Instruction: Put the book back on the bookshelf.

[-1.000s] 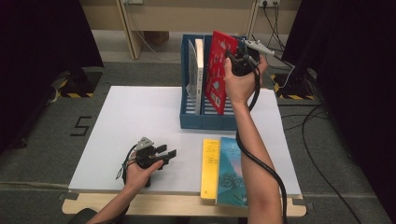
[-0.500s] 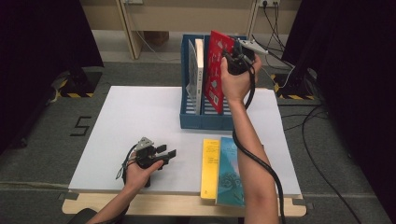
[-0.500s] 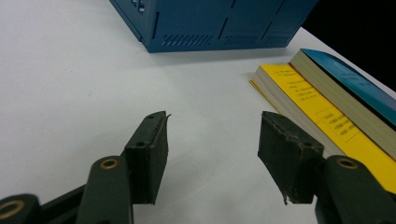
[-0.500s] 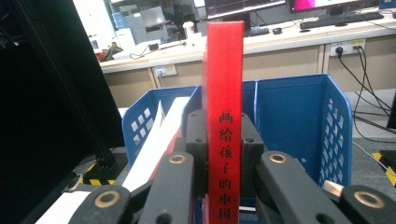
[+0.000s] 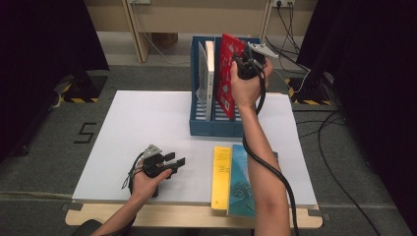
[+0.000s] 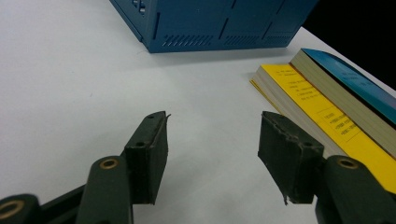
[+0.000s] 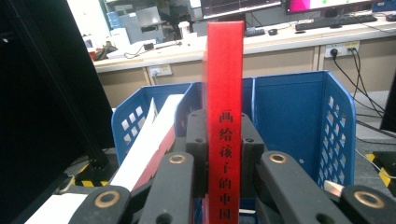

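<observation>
Clamped by its spine in the right gripper at upper centre, the red book could snag the blue rack divider and twist loose

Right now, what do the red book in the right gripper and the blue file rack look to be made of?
Red book: paper with a smooth, slightly glossy card cover, judging by its flat printed spine. Blue file rack: probably moulded plastic, matte, with punched holes in its thin walls.
</observation>
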